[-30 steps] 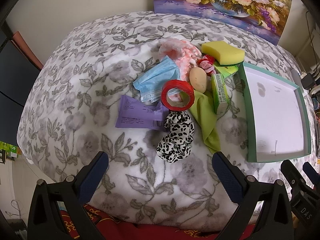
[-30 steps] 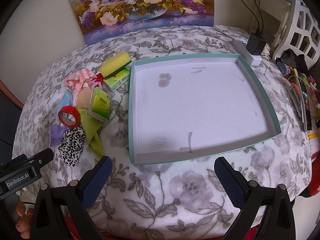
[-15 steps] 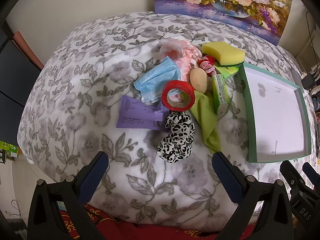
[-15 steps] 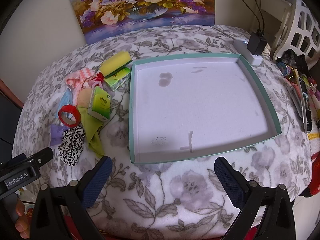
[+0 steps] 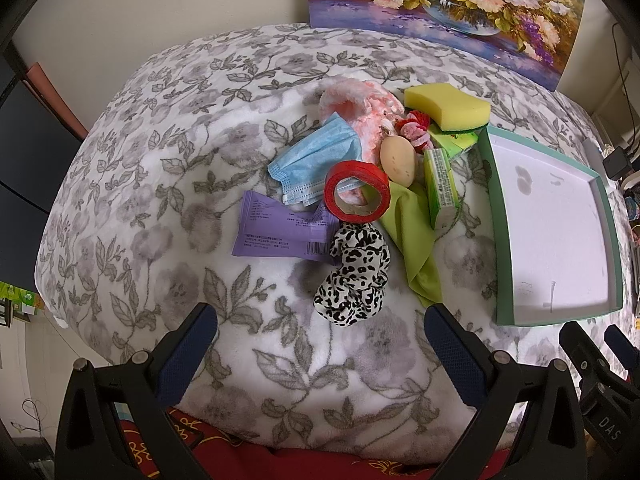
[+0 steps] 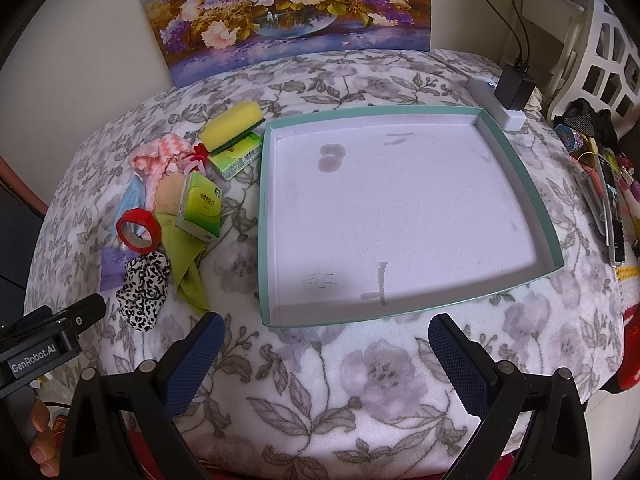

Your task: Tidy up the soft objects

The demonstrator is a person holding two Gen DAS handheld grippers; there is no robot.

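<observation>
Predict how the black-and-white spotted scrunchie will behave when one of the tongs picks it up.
The spotted scrunchie looks like gathered, puffy fabric, so it will probably squash and droop rather than hold shape. It seems light for its size. Lying flat on the floral blanket, it is unlikely to roll, though its plush surface may snag.

Blanket [image 5: 168,184] white w/ grey floral print. Scrunchie [image 5: 356,276] black-white leopard spots. Tape roll [image 5: 357,192] red. Mask [image 5: 316,160] light blue. Sponge [image 5: 446,106] yellow. Tray [image 6: 266,216] teal rim, white inside.
</observation>
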